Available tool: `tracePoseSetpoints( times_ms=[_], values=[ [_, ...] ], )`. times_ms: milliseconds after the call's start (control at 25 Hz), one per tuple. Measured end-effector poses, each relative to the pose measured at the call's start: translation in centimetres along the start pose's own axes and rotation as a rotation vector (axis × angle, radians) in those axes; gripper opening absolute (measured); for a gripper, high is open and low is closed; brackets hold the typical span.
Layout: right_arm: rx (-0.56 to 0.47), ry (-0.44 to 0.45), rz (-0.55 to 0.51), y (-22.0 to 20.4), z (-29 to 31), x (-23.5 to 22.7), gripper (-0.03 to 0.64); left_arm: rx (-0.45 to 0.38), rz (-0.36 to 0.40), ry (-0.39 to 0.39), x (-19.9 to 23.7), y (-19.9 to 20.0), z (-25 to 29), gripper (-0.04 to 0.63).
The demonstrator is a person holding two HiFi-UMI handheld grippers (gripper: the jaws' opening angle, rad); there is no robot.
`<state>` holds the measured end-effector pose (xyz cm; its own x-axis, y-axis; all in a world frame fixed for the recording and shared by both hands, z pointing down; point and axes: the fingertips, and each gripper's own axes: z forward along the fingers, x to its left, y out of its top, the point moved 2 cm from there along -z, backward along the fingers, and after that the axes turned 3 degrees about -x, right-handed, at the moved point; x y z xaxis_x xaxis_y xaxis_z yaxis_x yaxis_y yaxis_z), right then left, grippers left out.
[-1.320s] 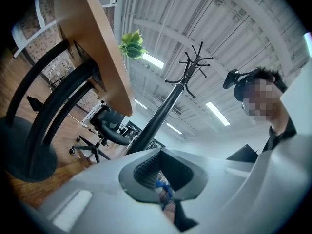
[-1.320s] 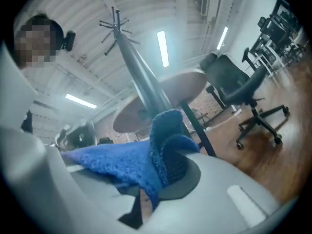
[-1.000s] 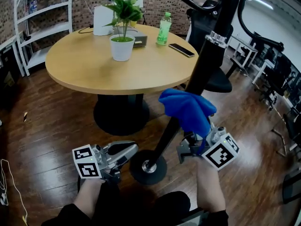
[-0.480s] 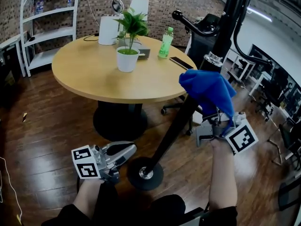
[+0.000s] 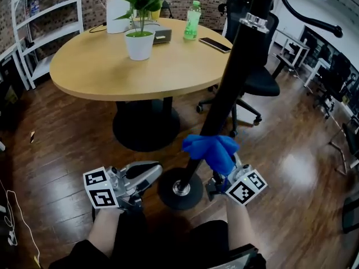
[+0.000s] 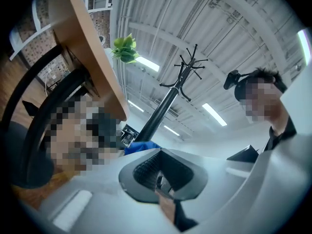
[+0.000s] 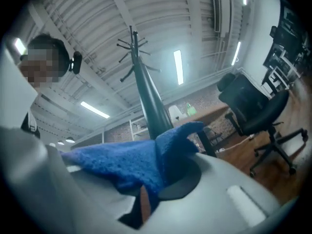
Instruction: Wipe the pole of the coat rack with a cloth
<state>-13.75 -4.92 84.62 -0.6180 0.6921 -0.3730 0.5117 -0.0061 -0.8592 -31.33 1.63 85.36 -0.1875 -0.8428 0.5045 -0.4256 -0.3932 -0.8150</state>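
Right gripper (image 5: 219, 175) pinches the blue cloth (image 5: 210, 149). Cloth sits against the coat rack pole (image 5: 233, 72) at its low end, just above the round base (image 5: 180, 188). Left gripper (image 5: 152, 171) jaws pressed together, empty, just beside the base.

The cloth (image 5: 210, 150) is bright blue, the coat rack pole (image 5: 238, 55) black. The round table (image 5: 101, 66) is pale wood, the floor (image 5: 61, 144) dark brown planks, the plant pot (image 5: 139, 43) white, the bottle (image 5: 192, 20) seemingly green.
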Motion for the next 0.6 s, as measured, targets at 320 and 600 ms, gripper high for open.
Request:
tracePoseSetpoints(
  times_ms=[320, 600],
  values=[
    [0.321, -0.221, 0.096, -19.6, -6.5, -6.9, 0.023, 0.037, -0.023, 0.011, 0.4, -2.4, -0.2, 0.003],
    [0.537, -0.344, 0.115, -27.3, -9.6, -10.5, 0.025, 0.042, -0.021, 0.009, 0.3, -2.5, 0.0, 0.003]
  ],
)
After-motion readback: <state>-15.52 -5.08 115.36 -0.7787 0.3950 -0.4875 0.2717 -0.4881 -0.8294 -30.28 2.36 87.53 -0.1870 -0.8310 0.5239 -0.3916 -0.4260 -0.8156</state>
